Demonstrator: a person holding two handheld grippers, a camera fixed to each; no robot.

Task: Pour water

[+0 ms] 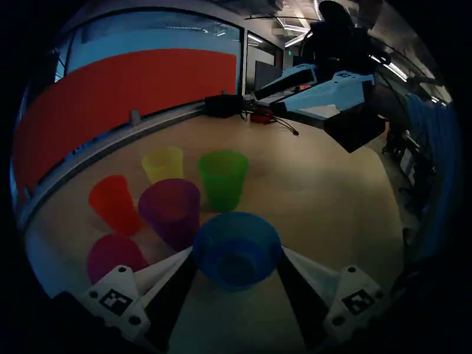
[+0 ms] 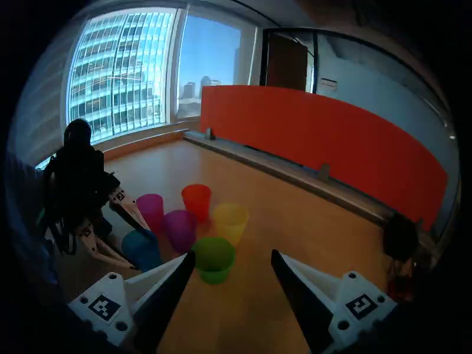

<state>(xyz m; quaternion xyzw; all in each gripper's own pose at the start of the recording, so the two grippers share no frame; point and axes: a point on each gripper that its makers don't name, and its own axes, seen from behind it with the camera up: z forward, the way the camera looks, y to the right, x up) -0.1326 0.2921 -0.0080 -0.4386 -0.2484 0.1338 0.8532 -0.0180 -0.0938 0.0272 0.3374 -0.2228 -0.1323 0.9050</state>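
Observation:
My left gripper (image 1: 236, 253) is shut on a blue cup (image 1: 237, 259), which stands on the wooden table (image 1: 330, 194) with a white finger against each side. Just beyond it cluster a purple cup (image 1: 171, 209), a green cup (image 1: 223, 177), a yellow cup (image 1: 163, 162), an orange-red cup (image 1: 114, 203) and a magenta cup (image 1: 115, 256). My right gripper (image 2: 233, 262) is open in the air, above and in front of the green cup (image 2: 213, 258). In the right gripper view, the left gripper (image 2: 141, 246) holds the blue cup (image 2: 138, 252) at the cluster's left.
An orange partition (image 2: 330, 141) runs along the table's far edge. Black devices and cables (image 1: 227, 105) lie at one table end. Large windows (image 2: 118, 71) stand behind. Bare tabletop (image 2: 283, 230) stretches to the right of the cups.

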